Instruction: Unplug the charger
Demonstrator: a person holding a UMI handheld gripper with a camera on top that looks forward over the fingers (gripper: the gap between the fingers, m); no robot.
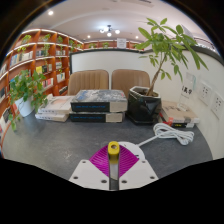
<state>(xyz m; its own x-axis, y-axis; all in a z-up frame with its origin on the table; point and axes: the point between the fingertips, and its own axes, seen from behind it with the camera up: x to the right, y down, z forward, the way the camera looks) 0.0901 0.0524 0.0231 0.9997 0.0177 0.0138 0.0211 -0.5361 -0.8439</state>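
Charger (114, 148) sits pinched in your jaws, yellow head up, pads (104, 160) closed on it, white cable (168, 134) trailing right toward the wall sockets (207, 96). Yank sideways and that cable could snag the plant pot (144, 105). Grey bench (50, 140) beneath; stacked boxes (98, 102), chairs (108, 80), bookshelves (40, 55) beyond.

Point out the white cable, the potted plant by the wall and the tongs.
white cable (172, 132), gripper view, on its coiled loop.
potted plant (146, 104), gripper view, on its dark pot.
tongs (113, 158), gripper view, midway between the tips.
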